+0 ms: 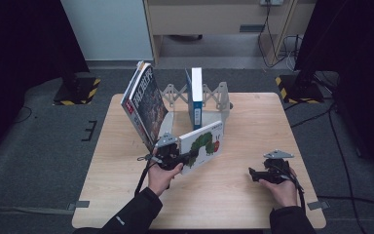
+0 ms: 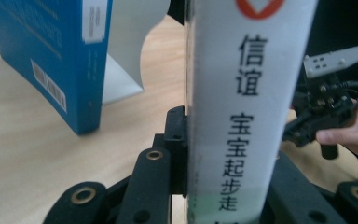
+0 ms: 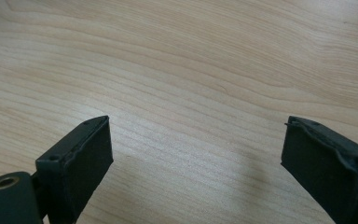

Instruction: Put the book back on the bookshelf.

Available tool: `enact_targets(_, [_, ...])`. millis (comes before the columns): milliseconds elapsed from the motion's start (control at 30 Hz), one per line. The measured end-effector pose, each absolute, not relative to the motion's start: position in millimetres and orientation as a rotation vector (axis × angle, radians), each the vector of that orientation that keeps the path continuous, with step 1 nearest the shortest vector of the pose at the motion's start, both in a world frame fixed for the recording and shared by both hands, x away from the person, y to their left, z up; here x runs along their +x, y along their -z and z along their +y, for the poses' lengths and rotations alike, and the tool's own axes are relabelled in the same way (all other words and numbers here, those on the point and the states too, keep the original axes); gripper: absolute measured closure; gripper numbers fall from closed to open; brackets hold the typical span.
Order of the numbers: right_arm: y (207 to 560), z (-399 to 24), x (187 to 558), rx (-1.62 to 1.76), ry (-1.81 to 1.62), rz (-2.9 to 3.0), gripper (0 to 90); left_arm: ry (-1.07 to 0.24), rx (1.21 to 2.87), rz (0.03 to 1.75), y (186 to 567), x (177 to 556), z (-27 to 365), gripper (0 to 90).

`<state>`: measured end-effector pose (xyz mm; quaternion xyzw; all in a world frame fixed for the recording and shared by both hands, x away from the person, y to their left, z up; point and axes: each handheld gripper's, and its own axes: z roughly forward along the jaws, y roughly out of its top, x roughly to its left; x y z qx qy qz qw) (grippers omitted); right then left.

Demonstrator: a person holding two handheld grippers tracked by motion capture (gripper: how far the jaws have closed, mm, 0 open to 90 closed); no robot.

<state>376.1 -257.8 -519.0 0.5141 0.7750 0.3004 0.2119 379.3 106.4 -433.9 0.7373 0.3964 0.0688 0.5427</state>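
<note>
A white picture book (image 1: 202, 144) with a green caterpillar on its cover is held tilted above the middle of the wooden table (image 1: 258, 122). My left gripper (image 1: 187, 157) is shut on its lower left edge. In the left gripper view the book's white spine (image 2: 247, 116) with black characters stands between the jaws of my left gripper (image 2: 228, 154), which press on both sides. My right gripper (image 1: 253, 174) hovers low over the table's right front. Its jaws point left and stand open. In the right gripper view, bare wood lies between the pads of my right gripper (image 3: 196, 154).
A white expandable book rack (image 1: 214, 97) stands at the table's back middle with a blue-and-white book (image 1: 195, 97) upright in it. Two or more larger books (image 1: 143, 105) lean at its left end. The blue book (image 2: 46, 56) leans beside a white bookend (image 2: 126, 56).
</note>
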Motion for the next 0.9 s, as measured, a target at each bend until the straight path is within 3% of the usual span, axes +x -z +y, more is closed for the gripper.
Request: enact_targets(900, [531,-259,376,1.443,-0.782,2.19,5.3,-0.405,1.662,0.987,419,402,72,74.7])
